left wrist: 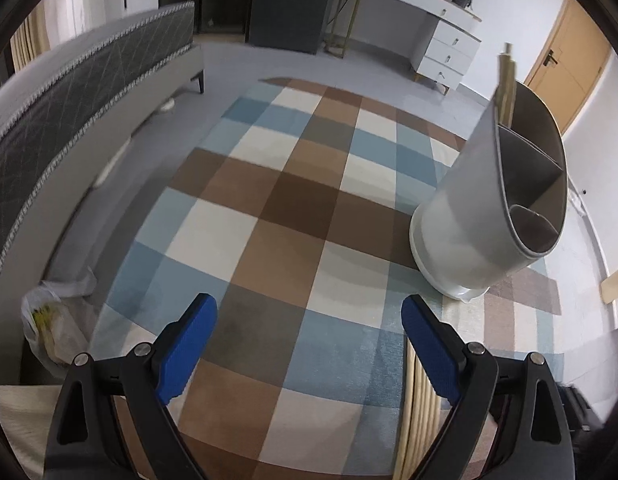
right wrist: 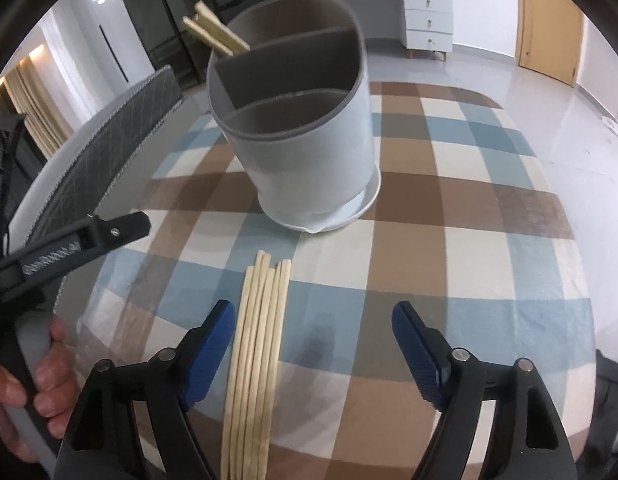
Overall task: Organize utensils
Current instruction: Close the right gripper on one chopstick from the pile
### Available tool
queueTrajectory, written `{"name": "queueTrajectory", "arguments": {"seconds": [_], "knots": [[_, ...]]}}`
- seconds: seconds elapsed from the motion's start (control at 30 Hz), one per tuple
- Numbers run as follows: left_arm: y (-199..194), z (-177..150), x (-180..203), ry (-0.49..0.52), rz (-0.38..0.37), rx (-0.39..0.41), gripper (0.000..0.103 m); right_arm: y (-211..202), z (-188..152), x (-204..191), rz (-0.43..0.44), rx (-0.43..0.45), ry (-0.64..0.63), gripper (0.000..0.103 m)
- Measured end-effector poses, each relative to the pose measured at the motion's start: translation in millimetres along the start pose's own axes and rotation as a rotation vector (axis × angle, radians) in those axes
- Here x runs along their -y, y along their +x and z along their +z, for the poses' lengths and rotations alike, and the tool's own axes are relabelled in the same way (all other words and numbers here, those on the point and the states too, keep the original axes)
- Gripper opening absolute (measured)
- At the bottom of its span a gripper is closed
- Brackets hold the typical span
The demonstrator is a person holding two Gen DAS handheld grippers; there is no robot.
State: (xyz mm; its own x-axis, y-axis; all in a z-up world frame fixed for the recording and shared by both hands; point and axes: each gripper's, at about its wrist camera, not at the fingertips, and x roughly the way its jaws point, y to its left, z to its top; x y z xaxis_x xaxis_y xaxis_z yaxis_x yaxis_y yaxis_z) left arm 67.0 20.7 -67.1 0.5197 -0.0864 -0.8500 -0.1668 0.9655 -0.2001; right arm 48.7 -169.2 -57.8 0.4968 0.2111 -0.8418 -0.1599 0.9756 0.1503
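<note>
On checked cloth: chopsticks (right wrist: 256, 344) lying bundled before divided holder (right wrist: 297, 120) — a few already upright in its rear compartment. Right gripper (right wrist: 313, 324) wide, straddling bundle; left gripper (left wrist: 309, 316) wide, empty.

matt grey plastic holder (right wrist: 309, 148), pale smooth wooden chopsticks (right wrist: 257, 352), woven checked cloth (right wrist: 489, 264)

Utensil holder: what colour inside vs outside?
The utensil holder is white outside, with grey-brown inner walls and dividers. It shows best in the right wrist view.
</note>
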Motion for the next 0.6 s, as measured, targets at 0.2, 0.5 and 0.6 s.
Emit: {"name": "queueTrajectory", "arguments": {"seconds": [0.2,0.5,0.6], "knots": [[6,5,-8,-0.036,0.011,-0.033,0.091,34,9,-2,-0.034,-0.075,-0.049,0.066],[15,9,-20,-0.100,0.014,-0.077,0.091,60,16,-15,-0.038,-0.128,-0.133,0.041],[15,10,-21,-0.114,0.013,-0.086,0.091,60,14,-20,-0.045,-0.134,-0.161,0.041]]}}
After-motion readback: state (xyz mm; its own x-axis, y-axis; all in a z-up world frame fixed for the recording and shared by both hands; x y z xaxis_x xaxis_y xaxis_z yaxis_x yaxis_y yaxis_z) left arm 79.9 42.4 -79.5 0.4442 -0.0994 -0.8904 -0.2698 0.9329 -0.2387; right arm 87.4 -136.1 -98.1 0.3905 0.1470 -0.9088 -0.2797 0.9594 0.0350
